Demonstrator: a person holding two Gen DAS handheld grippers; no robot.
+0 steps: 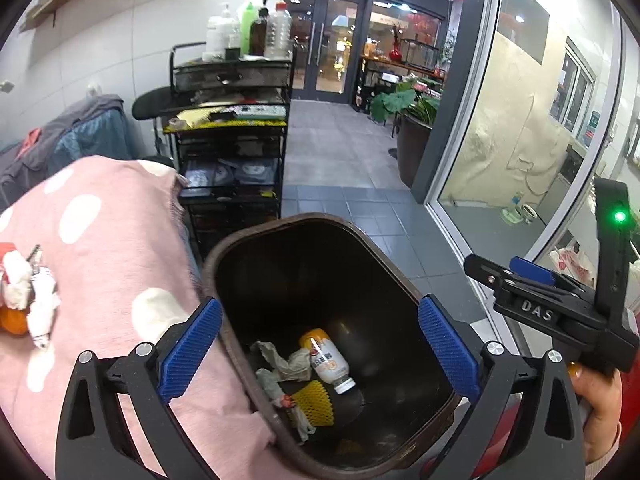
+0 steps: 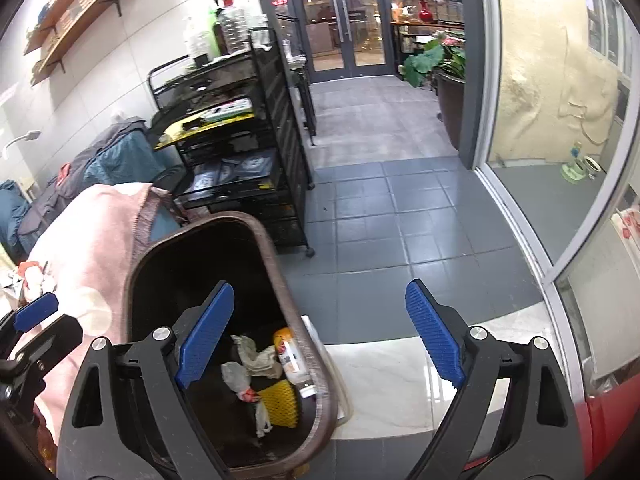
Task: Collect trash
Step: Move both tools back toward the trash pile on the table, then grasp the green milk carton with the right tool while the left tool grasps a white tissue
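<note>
Much of the dark bin [image 1: 280,264] was lost in shadow, its near rim cut off by the frame, yet a plastic bottle [image 1: 329,360], crumpled wrappers [image 1: 286,364] and a yellow foam net [image 1: 316,402] showed at the bottom. Left gripper [image 1: 320,348] hung over it, ribbed blue pads spread wide and empty; right gripper [image 2: 320,334] gaped empty too. More trash [image 1: 28,292] sat half out of frame on the pink spotted blanket [image 1: 120,240] beside the bin.
</note>
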